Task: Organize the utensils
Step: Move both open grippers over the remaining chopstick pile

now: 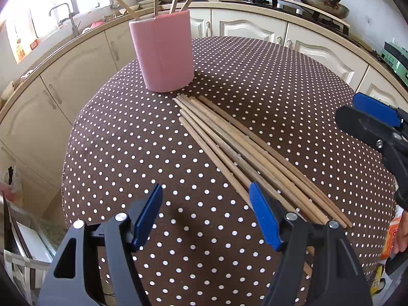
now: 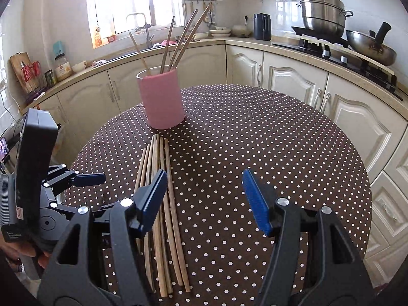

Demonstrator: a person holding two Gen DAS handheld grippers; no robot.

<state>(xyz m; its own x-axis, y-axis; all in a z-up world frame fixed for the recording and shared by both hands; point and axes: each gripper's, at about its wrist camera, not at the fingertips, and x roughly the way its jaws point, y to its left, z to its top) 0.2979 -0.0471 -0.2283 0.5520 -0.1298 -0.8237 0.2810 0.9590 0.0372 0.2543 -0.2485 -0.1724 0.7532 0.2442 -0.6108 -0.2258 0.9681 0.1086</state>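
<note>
A pink cup (image 1: 163, 51) (image 2: 162, 99) stands at the far side of the round table with several chopsticks (image 2: 176, 43) upright in it. A bundle of several wooden chopsticks (image 1: 255, 153) (image 2: 163, 204) lies flat on the cloth in front of the cup. My left gripper (image 1: 206, 214) hangs open over the cloth, its right finger above the bundle's near end. My right gripper (image 2: 205, 201) is open too, its left finger over the bundle. Nothing sits between either pair of fingers. Each gripper shows in the other's view: the right gripper (image 1: 374, 112) and the left gripper (image 2: 89, 178).
The table carries a brown cloth with white dots (image 1: 127, 140) (image 2: 255, 140). Cream cabinets and a counter curve behind it, with a steel pot (image 2: 321, 12), a wok (image 2: 369, 46), a black kettle (image 2: 262, 26) and a sink tap (image 2: 142, 25).
</note>
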